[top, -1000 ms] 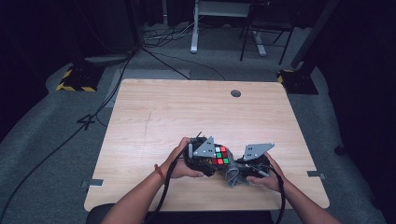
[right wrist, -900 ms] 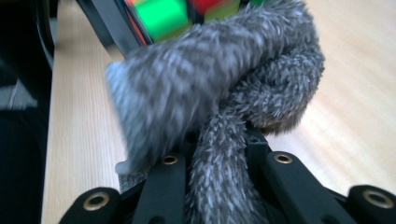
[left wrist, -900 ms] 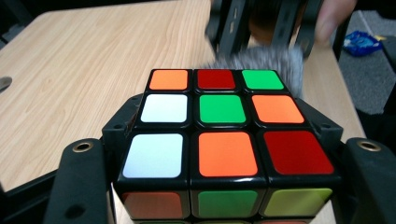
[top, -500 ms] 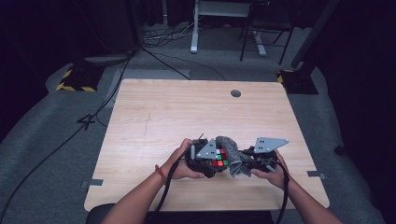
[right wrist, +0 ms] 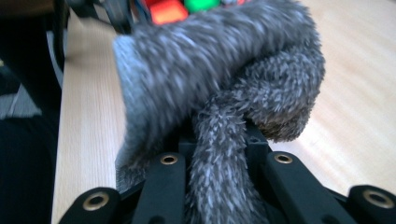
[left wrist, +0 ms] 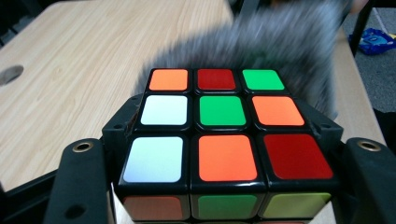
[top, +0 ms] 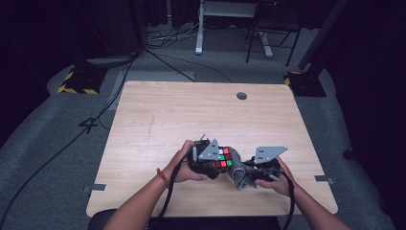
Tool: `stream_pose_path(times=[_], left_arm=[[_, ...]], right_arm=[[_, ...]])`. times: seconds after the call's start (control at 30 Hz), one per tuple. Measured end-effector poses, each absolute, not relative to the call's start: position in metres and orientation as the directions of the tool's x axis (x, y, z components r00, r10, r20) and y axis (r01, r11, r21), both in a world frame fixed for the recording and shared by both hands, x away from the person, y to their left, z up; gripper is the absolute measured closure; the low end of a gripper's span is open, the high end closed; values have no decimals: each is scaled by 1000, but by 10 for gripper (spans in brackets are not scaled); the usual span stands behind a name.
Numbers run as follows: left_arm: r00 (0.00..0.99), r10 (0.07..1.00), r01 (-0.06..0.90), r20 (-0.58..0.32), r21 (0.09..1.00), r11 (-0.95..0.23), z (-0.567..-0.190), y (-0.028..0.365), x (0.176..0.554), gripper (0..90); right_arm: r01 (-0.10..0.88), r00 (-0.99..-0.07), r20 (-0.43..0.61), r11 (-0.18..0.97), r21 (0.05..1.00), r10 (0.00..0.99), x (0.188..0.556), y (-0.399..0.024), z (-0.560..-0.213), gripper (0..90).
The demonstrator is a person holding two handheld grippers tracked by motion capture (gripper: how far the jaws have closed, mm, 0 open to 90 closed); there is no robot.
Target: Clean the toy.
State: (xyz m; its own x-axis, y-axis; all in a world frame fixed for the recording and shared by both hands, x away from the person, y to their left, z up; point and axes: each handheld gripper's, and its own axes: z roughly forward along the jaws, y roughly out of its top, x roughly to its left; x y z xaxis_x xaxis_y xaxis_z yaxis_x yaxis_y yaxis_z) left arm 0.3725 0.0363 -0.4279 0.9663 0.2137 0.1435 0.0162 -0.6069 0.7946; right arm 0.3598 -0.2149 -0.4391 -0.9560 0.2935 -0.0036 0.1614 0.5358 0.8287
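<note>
Since a moment ago, our right tongs (top: 245,176), clamped on the grey cloth (right wrist: 219,88), have moved closer to the puzzle cube (left wrist: 219,140) gripped in our left tongs (top: 216,165). We are wiping; next, rub its coloured faces.

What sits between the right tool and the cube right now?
The grey fuzzy cloth, clamped in the right tool, bunches up against the puzzle cube held by the left tool; the right gripper view shows it.

The tabletop (top: 158,120) lies bare ahead and to both sides; only the puzzle cube (top: 223,160) and grey cloth (top: 238,173) crowd the near edge between the hands
</note>
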Motion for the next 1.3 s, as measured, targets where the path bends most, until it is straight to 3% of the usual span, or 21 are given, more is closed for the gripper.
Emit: stream_pose_path(times=[0.17,0.3,0.83,1.3], left_arm=[[973,187,10,134,788,-615,-432,29,368,330],[976,162,-19,145,800,-599,-428,22,360,330],[972,176,2,154,748,-664,-438,18,365,330],[970,179,-26,163,804,-594,-422,28,362,332]], right_arm=[[151,-943,-13,463,874,332,360,-225,-428,766],[172,-932,-15,480,860,361,364,-225,-429,766],[112,-945,-51,467,877,322,351,-214,-421,768],[248,-918,16,543,803,396,374,-221,-447,768]])
